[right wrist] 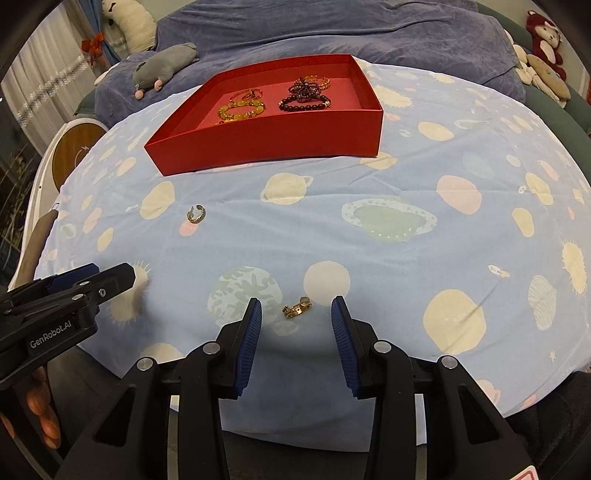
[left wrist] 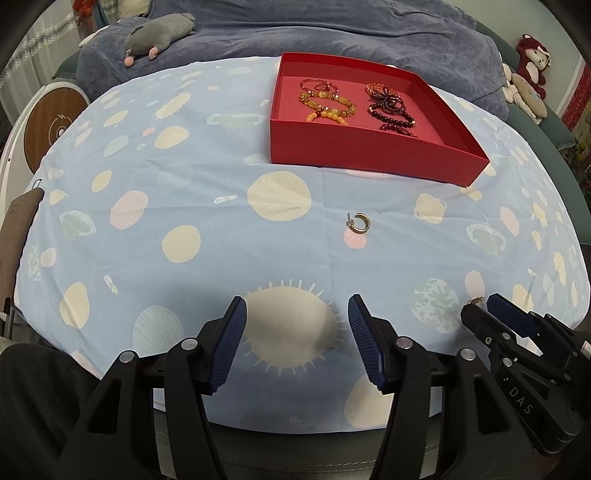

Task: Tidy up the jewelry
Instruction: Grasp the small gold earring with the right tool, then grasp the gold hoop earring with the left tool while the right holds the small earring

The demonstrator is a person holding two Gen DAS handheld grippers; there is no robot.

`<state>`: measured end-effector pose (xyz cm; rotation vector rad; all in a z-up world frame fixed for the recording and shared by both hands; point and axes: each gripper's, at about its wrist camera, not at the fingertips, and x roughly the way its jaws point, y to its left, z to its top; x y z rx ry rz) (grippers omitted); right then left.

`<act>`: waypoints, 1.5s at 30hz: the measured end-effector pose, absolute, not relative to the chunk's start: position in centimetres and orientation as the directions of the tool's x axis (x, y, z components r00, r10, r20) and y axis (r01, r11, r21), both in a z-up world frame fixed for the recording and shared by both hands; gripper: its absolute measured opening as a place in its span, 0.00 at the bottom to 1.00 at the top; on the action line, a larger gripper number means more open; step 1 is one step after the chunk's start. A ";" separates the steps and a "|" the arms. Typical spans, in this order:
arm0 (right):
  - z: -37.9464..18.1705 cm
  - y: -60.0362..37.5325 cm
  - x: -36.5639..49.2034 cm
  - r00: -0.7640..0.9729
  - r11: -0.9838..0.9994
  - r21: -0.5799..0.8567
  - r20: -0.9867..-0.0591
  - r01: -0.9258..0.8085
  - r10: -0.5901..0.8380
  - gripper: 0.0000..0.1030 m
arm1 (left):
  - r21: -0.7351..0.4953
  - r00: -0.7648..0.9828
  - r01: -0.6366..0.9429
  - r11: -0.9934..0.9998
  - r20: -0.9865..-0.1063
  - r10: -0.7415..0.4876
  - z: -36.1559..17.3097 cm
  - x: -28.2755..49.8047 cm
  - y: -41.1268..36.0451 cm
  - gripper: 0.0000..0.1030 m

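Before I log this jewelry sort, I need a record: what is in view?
Red cardboard tray: one, far on the cloth.
Amber bead bracelet: one, tray's left half.
Dark bead bracelets: a heap, tray's right half.
Gold hoop earring: one, on the blue planet-print cloth.
Gold crown ring: one, between the right gripper's tips.
Grey plush toy: one, on the bed.
Left gripper: open.
Right gripper: open.
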<state>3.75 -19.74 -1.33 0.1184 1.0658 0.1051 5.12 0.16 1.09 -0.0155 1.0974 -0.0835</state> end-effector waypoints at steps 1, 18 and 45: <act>-1.4 -19.7 3.8 0.479 0.988 0.150 -0.866 -0.030 0.146 0.33 | -0.053 0.452 0.059 0.997 -0.889 -0.074 1.1 5.1 0.2 0.53; -2.1 -19.7 4.2 0.464 0.984 0.170 -0.868 -0.055 0.176 0.05 | -0.052 0.442 0.068 0.996 -0.894 -0.077 0.9 5.1 -0.1 0.53; -1.0 -21.4 4.8 0.489 0.968 0.249 -0.846 0.008 0.213 0.05 | -0.132 0.409 0.104 0.986 -0.898 -0.163 -0.4 11.7 -3.9 0.32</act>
